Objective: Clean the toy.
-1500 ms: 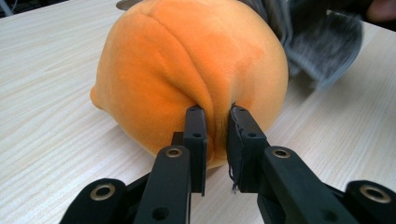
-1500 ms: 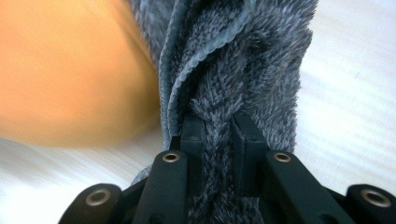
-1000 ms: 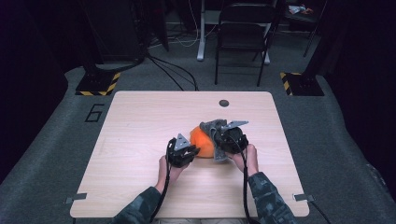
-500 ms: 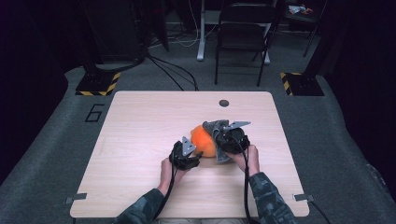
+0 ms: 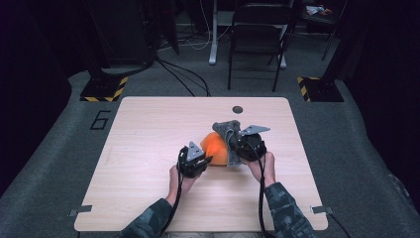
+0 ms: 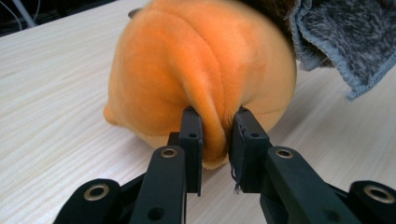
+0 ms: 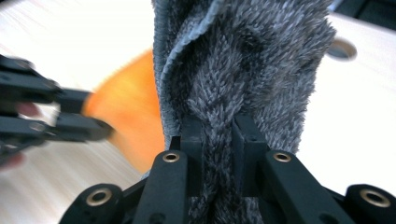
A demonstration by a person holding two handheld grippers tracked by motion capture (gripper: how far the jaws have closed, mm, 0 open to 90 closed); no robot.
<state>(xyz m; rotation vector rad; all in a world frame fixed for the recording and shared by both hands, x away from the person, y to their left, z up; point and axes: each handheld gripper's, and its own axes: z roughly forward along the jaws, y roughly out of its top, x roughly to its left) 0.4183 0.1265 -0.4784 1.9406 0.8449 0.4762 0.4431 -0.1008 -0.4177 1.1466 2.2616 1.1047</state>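
An orange plush toy (image 5: 216, 147) lies mid-table with a grey fuzzy cloth (image 5: 226, 130) draped over its far right side. My left gripper (image 5: 207, 159) comes at the plush from the near left. Its jaws have just been closing, and they now pinch a fold of the orange plush (image 6: 196, 60) at the left gripper (image 6: 217, 128). My right gripper (image 5: 233, 148) is on the right side. Its jaws have also just closed further, and the right gripper (image 7: 218, 126) now clamps a bunched ridge of the grey cloth (image 7: 247, 60). The plush (image 7: 130, 102) shows blurred behind the cloth.
The wooden table (image 5: 148, 129) has a round cable hole (image 5: 237, 109) near its far edge. A folding chair (image 5: 257, 34) stands beyond the table. Stand bases with yellow-black stripes (image 5: 104, 89) sit on the floor at the far corners.
The left gripper has edged slightly toward the plush. The plush, the cloth and the right gripper stand much as before.
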